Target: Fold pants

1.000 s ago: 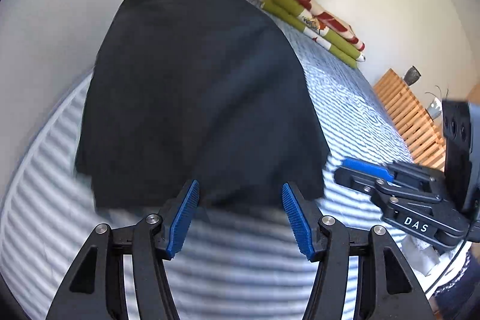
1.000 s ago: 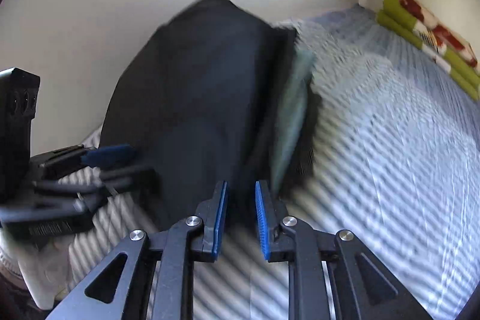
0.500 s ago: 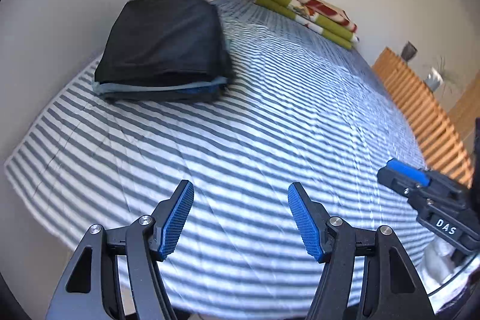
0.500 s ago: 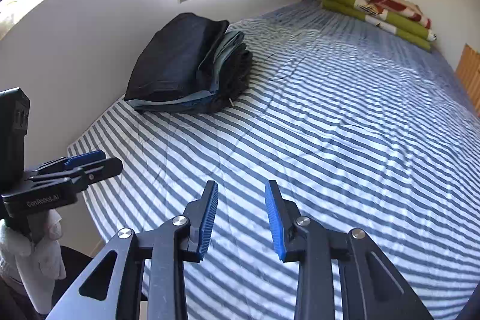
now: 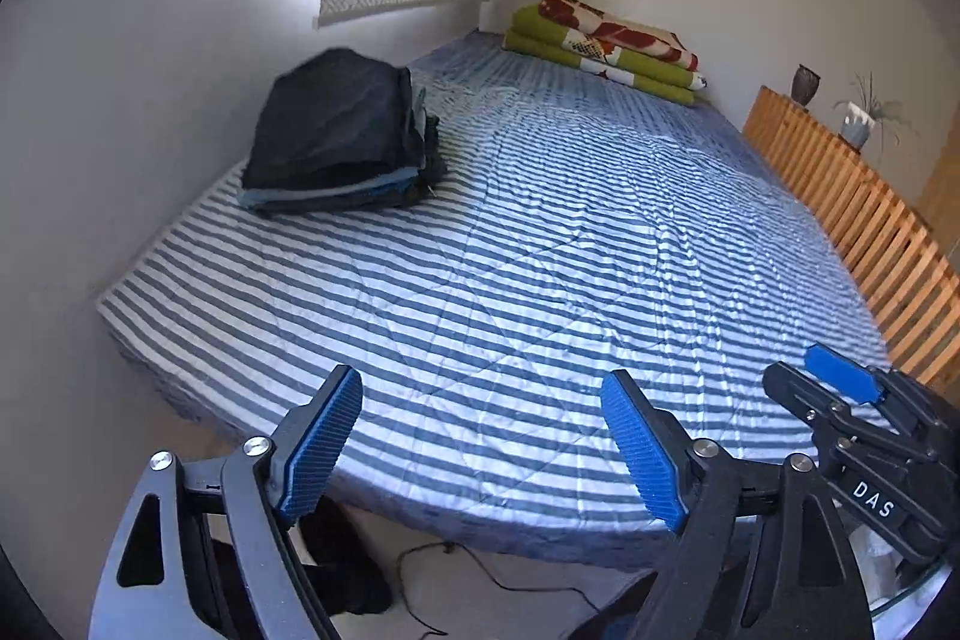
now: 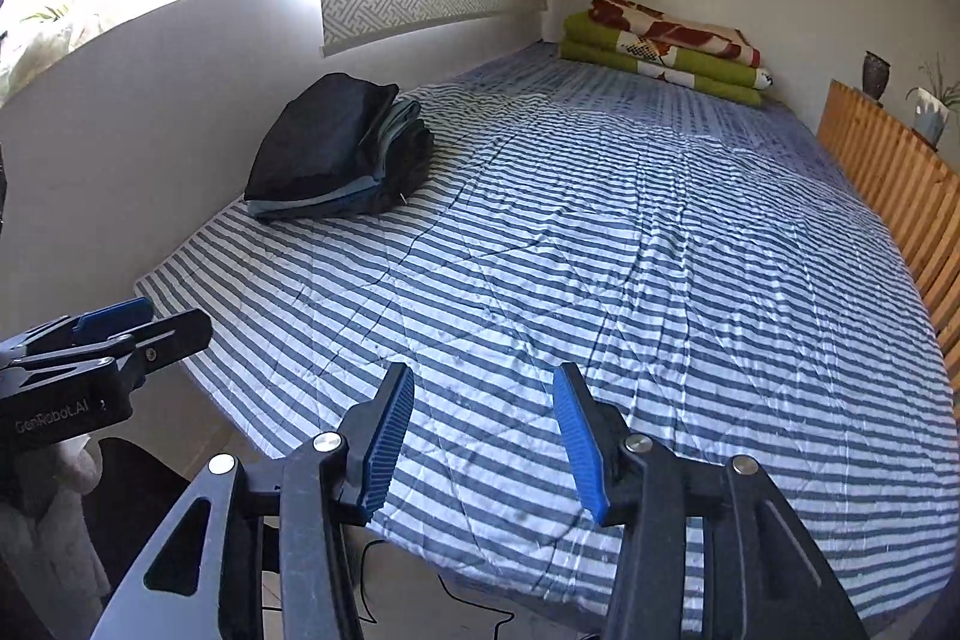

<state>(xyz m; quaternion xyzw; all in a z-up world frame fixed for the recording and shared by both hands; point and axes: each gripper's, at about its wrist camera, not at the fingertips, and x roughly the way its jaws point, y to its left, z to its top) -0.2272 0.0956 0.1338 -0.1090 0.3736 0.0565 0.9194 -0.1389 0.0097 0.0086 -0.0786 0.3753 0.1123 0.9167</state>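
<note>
A stack of folded pants (image 5: 336, 139) (image 6: 339, 148), black on top with blue-grey pairs beneath, lies on the striped bed (image 5: 540, 244) (image 6: 600, 250) at its far left, close to the wall. My left gripper (image 5: 480, 430) hangs open over the bed's near edge, far from the stack, with nothing between its blue pads. My right gripper (image 6: 483, 430) is also open and empty above the near edge. Each gripper shows in the other's view: the right gripper (image 5: 852, 418) at the right, the left gripper (image 6: 96, 346) at the left.
Folded green and red-patterned blankets (image 5: 606, 46) (image 6: 666, 43) lie at the bed's far end. A wooden slatted rail (image 5: 852, 202) (image 6: 900, 178) runs along the right side, with a vase (image 5: 804, 83) and a potted plant (image 6: 930, 112) behind it. A cable (image 5: 498, 580) and dark cloth (image 5: 342, 568) lie on the floor.
Both grippers have pulled back from the black pants on the stack to the bed's near edge. The right gripper went from nearly shut to open; the left stayed open.
</note>
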